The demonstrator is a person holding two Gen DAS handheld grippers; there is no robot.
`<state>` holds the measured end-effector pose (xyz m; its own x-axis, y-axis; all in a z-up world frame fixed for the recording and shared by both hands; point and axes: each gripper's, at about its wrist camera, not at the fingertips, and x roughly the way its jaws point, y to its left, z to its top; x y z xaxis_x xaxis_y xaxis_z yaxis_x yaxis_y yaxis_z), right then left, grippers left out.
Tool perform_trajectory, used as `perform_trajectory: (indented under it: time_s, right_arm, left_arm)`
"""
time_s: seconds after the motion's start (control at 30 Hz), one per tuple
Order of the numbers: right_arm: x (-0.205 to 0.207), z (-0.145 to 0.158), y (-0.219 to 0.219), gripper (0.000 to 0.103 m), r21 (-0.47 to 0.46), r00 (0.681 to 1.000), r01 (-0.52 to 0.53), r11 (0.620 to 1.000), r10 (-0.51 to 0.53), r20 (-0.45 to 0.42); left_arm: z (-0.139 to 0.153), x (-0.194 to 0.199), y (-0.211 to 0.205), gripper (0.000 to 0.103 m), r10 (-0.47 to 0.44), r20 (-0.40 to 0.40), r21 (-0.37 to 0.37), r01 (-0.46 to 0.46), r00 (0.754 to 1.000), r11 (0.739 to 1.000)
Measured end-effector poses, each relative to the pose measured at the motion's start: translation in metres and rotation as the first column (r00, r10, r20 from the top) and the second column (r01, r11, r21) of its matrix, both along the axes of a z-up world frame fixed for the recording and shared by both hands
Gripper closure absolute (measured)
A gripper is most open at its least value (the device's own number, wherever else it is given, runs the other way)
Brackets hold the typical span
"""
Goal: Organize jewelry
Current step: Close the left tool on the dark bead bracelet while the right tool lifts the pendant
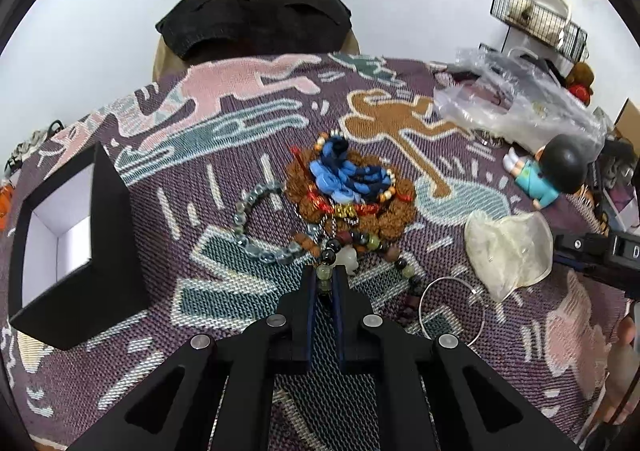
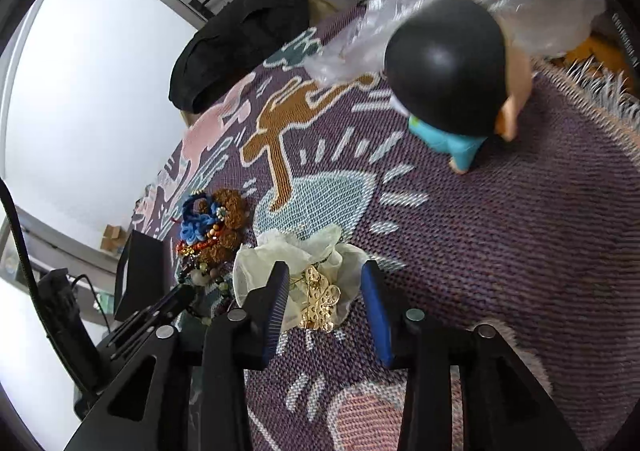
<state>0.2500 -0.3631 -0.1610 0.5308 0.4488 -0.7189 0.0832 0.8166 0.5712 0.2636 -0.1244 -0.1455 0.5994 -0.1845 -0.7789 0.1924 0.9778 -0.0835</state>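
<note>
Left wrist view, left to right. A black box (image 1: 76, 251) with a white interior sits at the left edge on the patterned cloth (image 1: 520, 331). Right of it, a clear bead bracelet (image 1: 256, 227) curves beside a pile at frame centre: brown seed beads (image 1: 384, 219) with blue cord (image 1: 344, 175) on top. Below the pile, the left gripper (image 1: 325, 283) is closed on a pale green bead of a mixed bead strand (image 1: 372, 243); its jaws stand almost together with the bead between the pads. A thin wire hoop (image 1: 452, 311) lies lower right of the strand. A sheer pouch (image 1: 508, 247) lies further right, a figurine (image 1: 552, 175) above it, and a plastic bag (image 1: 520, 103) at upper right.

Right wrist view, left to right. The box (image 2: 136, 279) appears at lower left, the bead pile (image 2: 224, 227) next to it. At lower centre, the right gripper (image 2: 326, 291) is partly open; its pads straddle the pouch (image 2: 280, 251) and a gold filigree piece (image 2: 320, 303) without touching either. The figurine (image 2: 448, 67) fills the upper right.
</note>
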Motion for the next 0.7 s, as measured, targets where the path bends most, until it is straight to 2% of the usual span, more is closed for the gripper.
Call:
perform_trajectory:
  time_s: [0.27, 0.33, 0.4, 0.53, 0.7]
  right_arm:
    - [-0.011, 0.001, 0.02, 0.066, -0.02, 0.999, -0.053, 0.998, 0.053, 0.002]
    - [-0.01, -0.003, 0.02, 0.079, -0.022, 0.999, -0.037, 0.999, 0.037, -0.008]
    - [-0.01, -0.002, 0.019, 0.081, -0.024, 1.0, -0.026, 0.999, 0.026, -0.008]
    - [-0.003, 0.001, 0.026, 0.087, -0.07, 1.0, -0.031, 0.997, 0.031, -0.002]
    - [0.005, -0.002, 0.039, 0.087, -0.156, 0.998, -0.063, 0.986, 0.058, -0.037]
  left_arm:
    - [0.017, -0.01, 0.013, 0.095, 0.015, 0.042, -0.055, -0.012, 0.999, 0.998]
    - [0.021, -0.015, 0.018, 0.095, 0.018, 0.052, -0.066, -0.015, 0.998, 0.998]
    - [0.023, -0.02, 0.023, 0.095, 0.022, 0.061, -0.073, -0.018, 0.998, 0.997]
    - [0.028, -0.026, 0.033, 0.095, 0.035, 0.075, -0.094, -0.028, 0.997, 0.995]
    - [0.037, -0.036, 0.043, 0.095, 0.037, 0.099, -0.122, -0.025, 0.994, 0.992]
